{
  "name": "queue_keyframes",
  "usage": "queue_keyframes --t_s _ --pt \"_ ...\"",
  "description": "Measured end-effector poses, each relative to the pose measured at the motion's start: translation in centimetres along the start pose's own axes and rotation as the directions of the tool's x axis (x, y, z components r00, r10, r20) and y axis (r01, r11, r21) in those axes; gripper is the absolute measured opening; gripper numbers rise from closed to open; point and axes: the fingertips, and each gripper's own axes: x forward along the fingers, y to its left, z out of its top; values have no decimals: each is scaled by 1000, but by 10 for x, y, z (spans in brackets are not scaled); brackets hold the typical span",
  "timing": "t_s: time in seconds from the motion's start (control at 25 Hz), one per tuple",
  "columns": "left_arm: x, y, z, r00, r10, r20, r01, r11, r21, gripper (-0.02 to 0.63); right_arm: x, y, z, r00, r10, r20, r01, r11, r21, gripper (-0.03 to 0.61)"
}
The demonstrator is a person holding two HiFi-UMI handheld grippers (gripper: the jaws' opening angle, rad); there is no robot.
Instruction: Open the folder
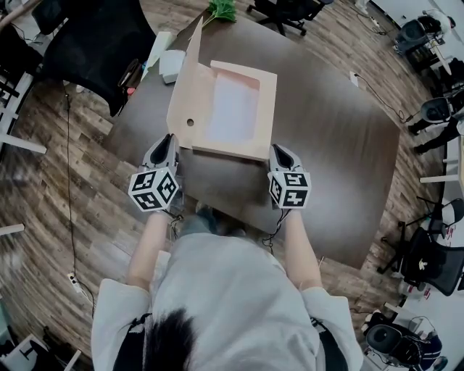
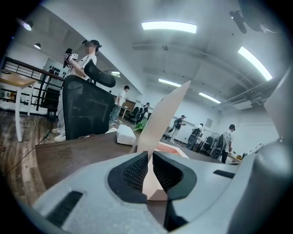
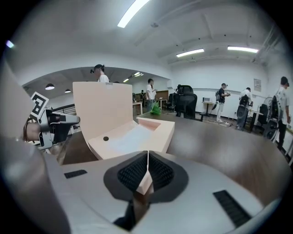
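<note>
A pale pink box folder (image 1: 232, 109) lies on the dark table (image 1: 333, 145). Its cover (image 1: 187, 80) stands nearly upright along the folder's left side, with a round hole near its lower edge. My left gripper (image 1: 169, 138) is shut on the cover's near corner; in the left gripper view the cover (image 2: 162, 119) rises from between the pads of that gripper (image 2: 150, 157). My right gripper (image 1: 278, 148) is shut on the near right corner of the folder's base. The right gripper view shows that gripper (image 3: 148, 157), the open tray (image 3: 132, 137), the raised cover (image 3: 103, 107) and the left gripper (image 3: 59, 125).
A black office chair (image 1: 94, 43) stands at the table's far left corner. A white box (image 1: 170, 65) and a green plant (image 1: 221, 9) sit beyond the folder. More chairs (image 1: 435, 261) stand to the right. Several people stand in the room behind (image 2: 87, 55).
</note>
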Motion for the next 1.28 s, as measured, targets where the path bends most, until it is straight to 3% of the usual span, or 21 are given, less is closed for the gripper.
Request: queue_keyframes --t_s 0.24,0.68,1.28 --pt "-7 -24 -1 999 -35 -12 35 995 95 34 -19 8 22 996 35 83 -36 999 7 13" --pt "-57 -56 31 993 -3 119 -20 981 194 9 -66 25 54 970 112 217 -119 993 20 12" --pt "-123 -118 55 974 -36 222 -57 917 395 9 -139 46 73 936 121 331 -100 992 -80 14"
